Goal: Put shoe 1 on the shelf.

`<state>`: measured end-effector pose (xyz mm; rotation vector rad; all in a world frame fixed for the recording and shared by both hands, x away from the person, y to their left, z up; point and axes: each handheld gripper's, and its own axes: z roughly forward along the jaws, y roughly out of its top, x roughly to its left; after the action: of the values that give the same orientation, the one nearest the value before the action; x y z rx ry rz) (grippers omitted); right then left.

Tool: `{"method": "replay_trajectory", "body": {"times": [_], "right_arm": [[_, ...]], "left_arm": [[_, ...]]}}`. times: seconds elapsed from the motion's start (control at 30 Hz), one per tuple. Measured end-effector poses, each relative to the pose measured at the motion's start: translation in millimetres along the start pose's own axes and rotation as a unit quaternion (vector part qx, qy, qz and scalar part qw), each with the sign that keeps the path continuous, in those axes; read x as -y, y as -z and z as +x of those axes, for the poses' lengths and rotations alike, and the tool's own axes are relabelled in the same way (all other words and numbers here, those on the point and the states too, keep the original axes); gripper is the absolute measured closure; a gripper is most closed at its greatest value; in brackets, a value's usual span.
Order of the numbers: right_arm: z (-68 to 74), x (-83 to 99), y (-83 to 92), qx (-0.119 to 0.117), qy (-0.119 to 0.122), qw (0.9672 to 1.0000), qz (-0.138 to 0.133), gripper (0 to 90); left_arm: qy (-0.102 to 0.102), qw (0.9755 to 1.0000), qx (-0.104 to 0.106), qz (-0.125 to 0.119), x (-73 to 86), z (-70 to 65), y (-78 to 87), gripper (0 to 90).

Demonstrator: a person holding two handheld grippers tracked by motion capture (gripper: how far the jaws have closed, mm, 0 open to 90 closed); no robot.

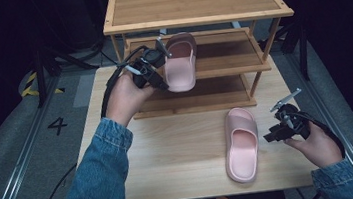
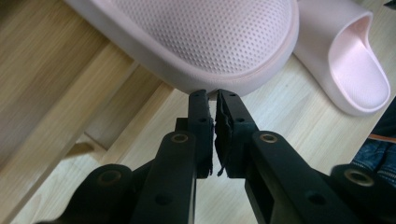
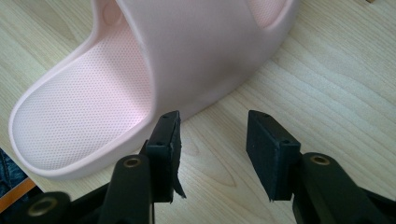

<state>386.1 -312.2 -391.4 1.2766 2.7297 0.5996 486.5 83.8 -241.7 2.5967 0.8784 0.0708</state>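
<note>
Your left gripper (image 1: pixel 162 83) pinches the pink foam slipper's (image 1: pixel 180 61) heel rim at the bamboo shoe rack (image 1: pixel 196 22); seat it on the middle shelf, then release. Your right gripper (image 1: pixel 272 136) waits, fingers apart and empty.

High view: fixed above the person's side, looking forward and down over the whole worktop (image 1: pixel 169 145) and the shelf rack (image 1: pixel 194 7) behind it. Left gripper view: looks along its own fingers (image 2: pixel 203 116), very close under a pink slipper's (image 2: pixel 210 37) rim. Right gripper view: low over the worktop, close beside the second slipper (image 3: pixel 140 60). That second slipper appears in all three views.
</note>
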Motion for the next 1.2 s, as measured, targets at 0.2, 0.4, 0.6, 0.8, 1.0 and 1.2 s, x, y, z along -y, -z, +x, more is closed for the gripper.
{"method": "replay_trajectory", "body": {"times": [0.2,0.4,0.6,0.8,1.0,1.2], "right_arm": [[-0.5,0.5,-0.8,-0.001,-0.002,1.0,0.001,55.1],[-1.1,0.1,-1.6,-0.004,-0.007,1.0,0.0,55.0],[1.0,-0.6,-0.3,-0.005,-0.001,1.0,0.0,55.0],[0.0,0.4,-0.7,-0.005,-0.006,1.0,0.0,55.0],[0.8,-0.4,-1.0,-0.006,-0.002,1.0,0.0,55.0],[0.3,-0.3,-1.4,-0.006,-0.004,1.0,0.001,55.0]], "left_arm": [[-0.01,0.9999,0.006,-0.002,-8.7,-7.6,-3.9,83.9],[-0.044,0.9984,0.035,0.006,-14.8,-30.0,-9.7,83.9],[-0.045,0.9981,0.041,0.009,-26.5,-31.8,-20.3,83.9],[-0.031,0.9991,0.028,0.001,-33.1,-21.1,-24.1,83.4],[-0.022,0.9996,0.015,-0.001,-39.9,-13.0,-26.6,80.7],[-0.023,0.9995,0.021,-0.001,-45.6,-7.6,-29.0,79.3]]}}
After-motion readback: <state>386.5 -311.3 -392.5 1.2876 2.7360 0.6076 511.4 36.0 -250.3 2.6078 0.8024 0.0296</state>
